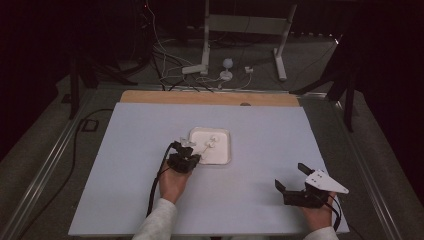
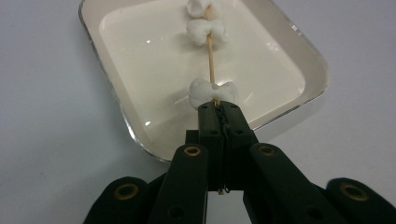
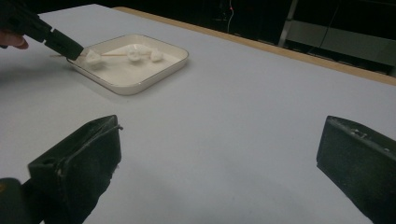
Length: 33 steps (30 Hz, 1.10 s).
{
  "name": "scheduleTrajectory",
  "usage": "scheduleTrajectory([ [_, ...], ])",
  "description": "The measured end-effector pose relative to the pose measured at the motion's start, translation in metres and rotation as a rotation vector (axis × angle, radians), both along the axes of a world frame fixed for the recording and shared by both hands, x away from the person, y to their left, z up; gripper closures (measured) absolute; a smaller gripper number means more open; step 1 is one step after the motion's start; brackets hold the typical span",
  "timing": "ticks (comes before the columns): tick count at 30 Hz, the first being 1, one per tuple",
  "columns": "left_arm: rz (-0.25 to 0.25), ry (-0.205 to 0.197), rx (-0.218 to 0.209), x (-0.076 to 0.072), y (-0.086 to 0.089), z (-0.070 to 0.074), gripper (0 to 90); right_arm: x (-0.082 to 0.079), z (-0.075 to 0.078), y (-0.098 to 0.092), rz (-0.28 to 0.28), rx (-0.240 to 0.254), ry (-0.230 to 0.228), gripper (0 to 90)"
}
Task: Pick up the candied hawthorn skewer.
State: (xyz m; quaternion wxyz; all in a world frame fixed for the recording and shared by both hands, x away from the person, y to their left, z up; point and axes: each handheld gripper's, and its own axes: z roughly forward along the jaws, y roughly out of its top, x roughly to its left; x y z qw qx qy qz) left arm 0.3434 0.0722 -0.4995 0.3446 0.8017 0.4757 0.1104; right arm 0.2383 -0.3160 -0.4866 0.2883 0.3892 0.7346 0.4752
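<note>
A thin wooden skewer (image 2: pixel 210 51) carries three white marshmallows (image 2: pixel 212 92) and lies roughly level over a white square tray (image 2: pixel 154 56). My left gripper (image 2: pixel 218 108) is shut on the skewer's near end, right behind the nearest marshmallow. In the high view the left gripper (image 1: pixel 192 156) sits at the tray's (image 1: pixel 229 147) near-left corner. From the right gripper view, the skewer (image 3: pixel 114 54) runs from the left gripper (image 3: pixel 65 44) across the tray (image 3: pixel 140 79). My right gripper (image 1: pixel 292 176) rests open at the table's front right, nothing between its jaws (image 3: pixel 222 140).
The table is covered by a pale sheet (image 1: pixel 150 200) with a wooden strip (image 1: pixel 210 98) along the far edge. Beyond it stand white stand legs (image 1: pixel 205 60) and loose cables (image 1: pixel 165 75) on the floor. A cable (image 1: pixel 155 185) trails from the left gripper.
</note>
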Motion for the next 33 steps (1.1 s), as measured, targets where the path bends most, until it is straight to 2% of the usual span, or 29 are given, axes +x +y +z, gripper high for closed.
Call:
scheduleTrajectory([
  [4, 0.007, 0.025, -0.005, 0.005, 0.001, -0.003, 89.0, 0.000, 0.000, 0.000, 0.000, 0.000, 0.001, 0.0],
  [7, 0.001, 0.060, -0.001, 0.009, 0.001, -0.005, 89.0, 0.000, 0.000, 0.000, 0.000, -0.001, 0.002, 0.0],
  [9, -0.010, 0.062, 0.000, 0.011, 0.001, -0.004, 90.0, 0.000, 0.000, 0.000, 0.000, -0.001, 0.002, 0.0],
  [11, -0.006, 0.049, 0.000, 0.010, 0.002, -0.003, 90.0, 0.000, 0.000, 0.000, -0.001, 0.000, 0.000, 0.0],
  [16, -0.009, 0.019, -0.049, 0.005, 0.008, 0.007, 90.0, 0.000, 0.000, -0.001, 0.000, 0.005, 0.005, 0.0],
  [17, -0.011, 0.002, -0.061, 0.001, 0.011, 0.011, 90.0, 0.000, 0.000, 0.000, 0.000, 0.006, 0.006, 0.0],
  [25, -0.010, -0.038, -0.100, -0.011, 0.025, 0.020, 90.0, 0.001, 0.000, 0.002, 0.005, 0.022, 0.012, 0.0],
  [33, -0.007, -0.103, -0.138, -0.021, 0.042, 0.028, 90.0, 0.002, 0.000, 0.002, 0.004, 0.036, 0.021, 0.0],
])
